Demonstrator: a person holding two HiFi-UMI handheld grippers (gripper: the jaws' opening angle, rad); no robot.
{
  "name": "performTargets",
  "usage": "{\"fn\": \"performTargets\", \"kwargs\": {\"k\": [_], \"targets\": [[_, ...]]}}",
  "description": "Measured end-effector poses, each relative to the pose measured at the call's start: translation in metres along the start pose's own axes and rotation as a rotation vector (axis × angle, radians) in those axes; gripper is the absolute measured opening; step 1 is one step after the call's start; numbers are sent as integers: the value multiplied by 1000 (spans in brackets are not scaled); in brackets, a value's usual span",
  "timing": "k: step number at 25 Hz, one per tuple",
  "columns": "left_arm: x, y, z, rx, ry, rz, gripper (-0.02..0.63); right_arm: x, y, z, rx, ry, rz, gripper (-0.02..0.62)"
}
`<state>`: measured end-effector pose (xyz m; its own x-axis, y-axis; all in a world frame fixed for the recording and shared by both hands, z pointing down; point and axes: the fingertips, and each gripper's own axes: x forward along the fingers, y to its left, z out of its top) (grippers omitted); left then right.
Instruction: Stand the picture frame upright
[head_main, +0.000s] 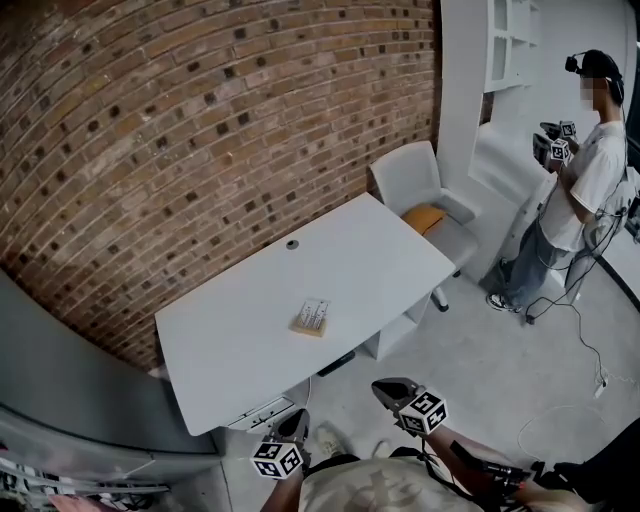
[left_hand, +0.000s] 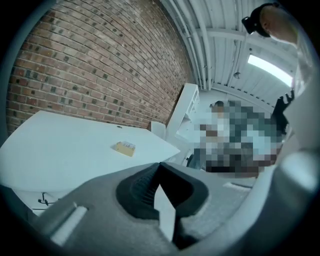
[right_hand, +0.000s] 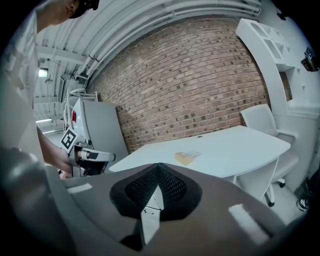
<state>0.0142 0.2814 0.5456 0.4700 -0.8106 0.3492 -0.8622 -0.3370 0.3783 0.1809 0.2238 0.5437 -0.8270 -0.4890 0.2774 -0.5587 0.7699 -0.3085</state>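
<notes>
table 1 | picture frame 1 | chair 1 | cushion maybe 1 | left gripper, right gripper: 2

You face a white surface standing along the brick wall. The picture frame lies flat on it near the middle. A small dark round fitting sits near the wall-side edge, well apart from the frame.
</notes>
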Motion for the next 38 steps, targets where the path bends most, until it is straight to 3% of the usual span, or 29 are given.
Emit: {"fn": "performTargets", "kwargs": {"k": [20, 29, 38], "targets": [[64, 69, 59, 37, 57, -149, 3, 72, -38, 37, 27, 1, -160, 6], [58, 115, 82, 8, 56, -170, 3, 112, -33, 60, 18, 14, -236, 6], [53, 150, 93, -24, 24, -165, 3, 144, -28, 76, -3, 34, -230, 5]]}}
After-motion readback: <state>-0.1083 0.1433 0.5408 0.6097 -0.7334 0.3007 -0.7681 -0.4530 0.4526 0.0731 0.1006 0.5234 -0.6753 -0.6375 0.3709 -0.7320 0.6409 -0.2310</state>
